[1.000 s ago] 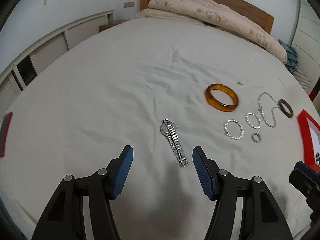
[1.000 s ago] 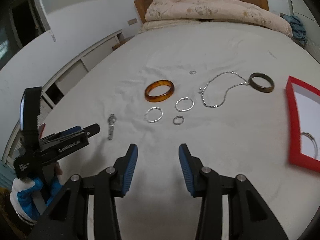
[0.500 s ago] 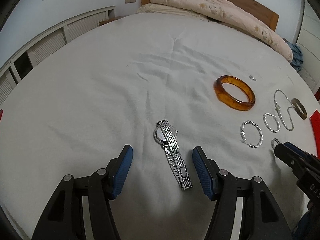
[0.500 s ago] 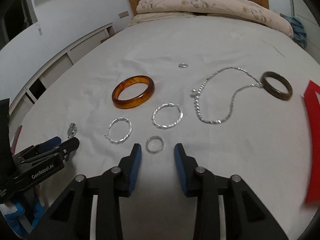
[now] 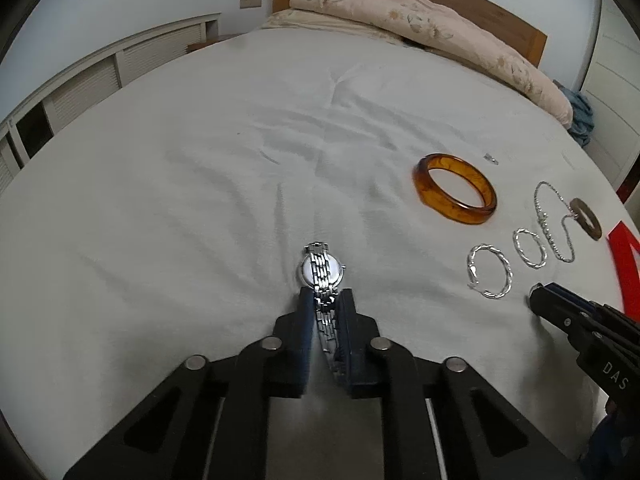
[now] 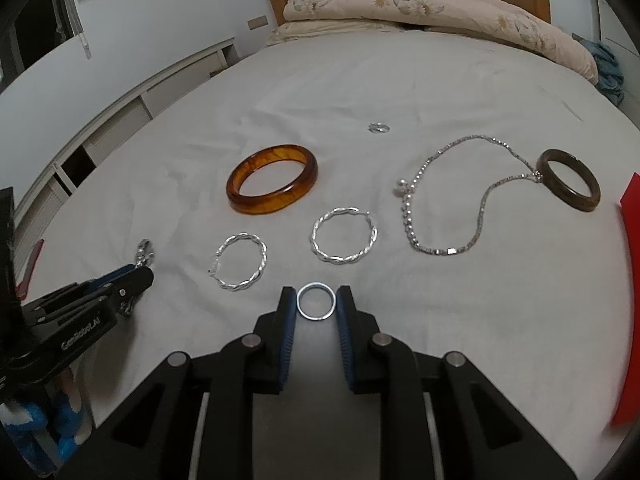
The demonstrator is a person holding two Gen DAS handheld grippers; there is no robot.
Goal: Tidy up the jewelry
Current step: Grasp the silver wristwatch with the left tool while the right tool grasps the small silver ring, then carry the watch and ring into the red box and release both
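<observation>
Left claw [image 5: 326, 300] pinching watch [image 5: 323, 276] strap, right claw [image 6: 316, 300] seemingly gripping ring [image 6: 315, 301]

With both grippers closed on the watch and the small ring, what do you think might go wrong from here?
The left gripper pinches only the watch band, so the face may swing or slip on lifting. The ring lies flat on the sheet between the right gripper's pads, which have just been closing; it could pop out, or cloth could get pinched. The hoop lies close enough to be nudged.
</observation>
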